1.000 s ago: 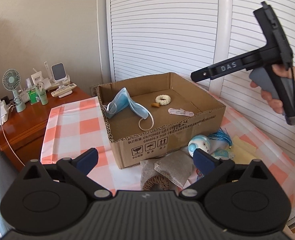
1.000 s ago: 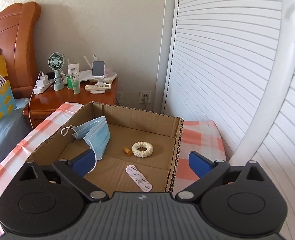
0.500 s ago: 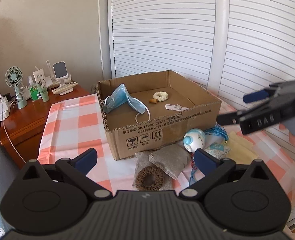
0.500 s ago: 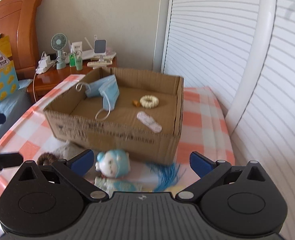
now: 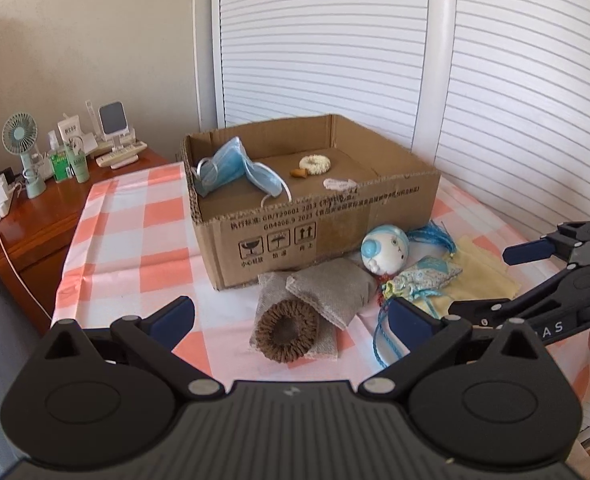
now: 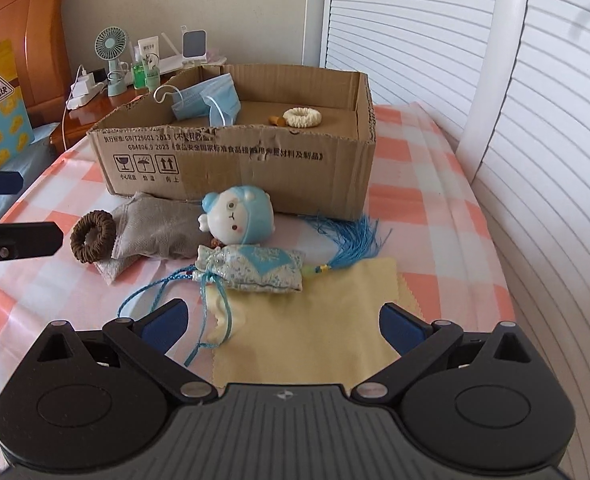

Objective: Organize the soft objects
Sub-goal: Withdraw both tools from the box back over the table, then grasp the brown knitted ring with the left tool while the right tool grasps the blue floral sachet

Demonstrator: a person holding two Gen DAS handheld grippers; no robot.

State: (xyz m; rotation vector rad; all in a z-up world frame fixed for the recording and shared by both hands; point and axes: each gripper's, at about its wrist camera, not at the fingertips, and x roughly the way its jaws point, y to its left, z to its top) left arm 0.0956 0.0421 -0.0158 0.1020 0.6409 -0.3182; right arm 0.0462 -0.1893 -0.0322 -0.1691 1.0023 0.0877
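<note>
An open cardboard box (image 5: pixel 327 224) (image 6: pixel 235 168) holds a blue face mask (image 5: pixel 235 170) (image 6: pixel 209 98), a cream scrunchie (image 5: pixel 315 164) (image 6: pixel 303 117) and a white strip (image 5: pixel 337 184). In front of it lie a brown scrunchie (image 5: pixel 287 330) (image 6: pixel 91 235) on grey cloth pouches (image 5: pixel 331 292) (image 6: pixel 155 226), a blue-and-white squishy toy (image 5: pixel 385 250) (image 6: pixel 241 216), a blue sachet with tassel (image 5: pixel 423 280) (image 6: pixel 255 270) and a yellow cloth (image 5: pixel 483 276) (image 6: pixel 315 328). My left gripper (image 5: pixel 291 316) is open above the brown scrunchie. My right gripper (image 6: pixel 281 320) is open over the yellow cloth, empty.
The checked tablecloth (image 5: pixel 135 248) (image 6: pixel 415 216) covers the table. A wooden nightstand (image 5: pixel 47 204) with a small fan (image 5: pixel 21 136) (image 6: pixel 111 46), bottles and chargers stands left. Louvred white doors (image 5: pixel 335 60) (image 6: pixel 535 120) run behind and right. A bed headboard (image 6: pixel 43 20) rises far left.
Both grippers pulled back and down from the box toward the near table edge. The right gripper dropped from above the box to just over the yellow cloth. Both stayed open.
</note>
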